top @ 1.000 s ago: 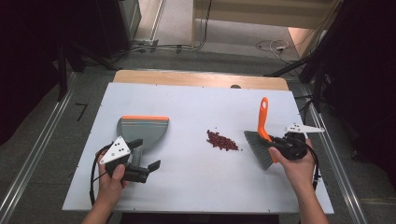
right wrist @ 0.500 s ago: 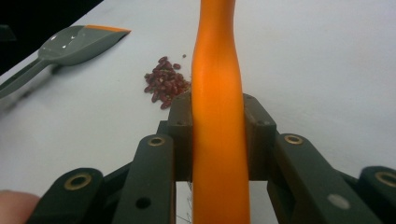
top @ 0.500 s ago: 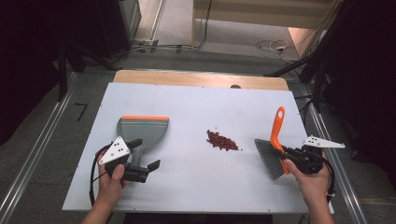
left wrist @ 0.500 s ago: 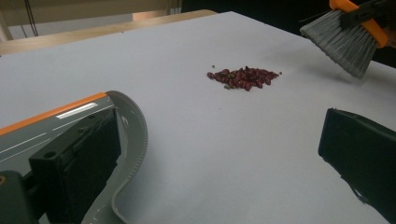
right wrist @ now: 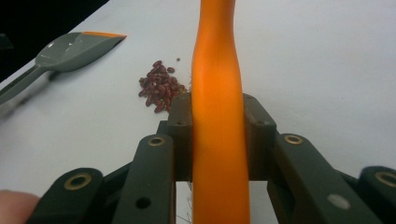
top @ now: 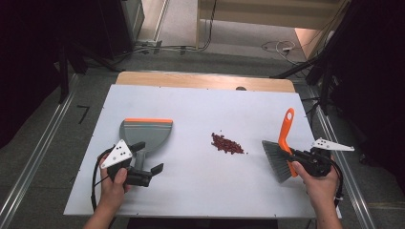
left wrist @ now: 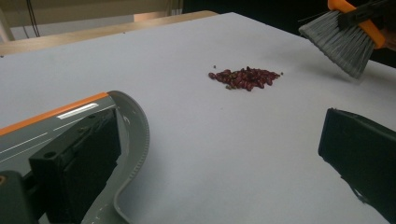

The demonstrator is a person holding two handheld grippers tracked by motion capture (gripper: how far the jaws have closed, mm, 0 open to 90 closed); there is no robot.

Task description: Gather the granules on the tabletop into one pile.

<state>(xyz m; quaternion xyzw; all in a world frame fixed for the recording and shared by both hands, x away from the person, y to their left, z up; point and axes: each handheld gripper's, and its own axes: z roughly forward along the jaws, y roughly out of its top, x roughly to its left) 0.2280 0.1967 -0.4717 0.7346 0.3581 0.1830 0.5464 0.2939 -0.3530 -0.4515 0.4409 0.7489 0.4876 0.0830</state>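
Observation:
A grey dustpan (top: pixel 145 133) with an orange front lip lies on the white table (top: pixel 200 105), left of centre. My left gripper (top: pixel 147 157) stands open at the dustpan's handle (left wrist: pixel 109 205), which runs along the inner side of its left jaw. A small pile of dark red beans (top: pixel 227 143) sits mid-table, also in the left gripper view (left wrist: pixel 245 78) and the right gripper view (right wrist: pixel 161 91). My right gripper (top: pixel 293 155) is shut on the orange handle (right wrist: pixel 219 93) of a brush, whose grey bristles (top: pixel 276 160) hang right of the beans.
A wooden strip (top: pixel 200 79) borders the table's far edge. Metal rails run along the floor on both sides. Bare white surface lies between the dustpan and the beans and along the near edge.
My right gripper has carried the brush to the right, away from the bean pile, and tilted it lower. The left gripper and the dustpan have kept still.

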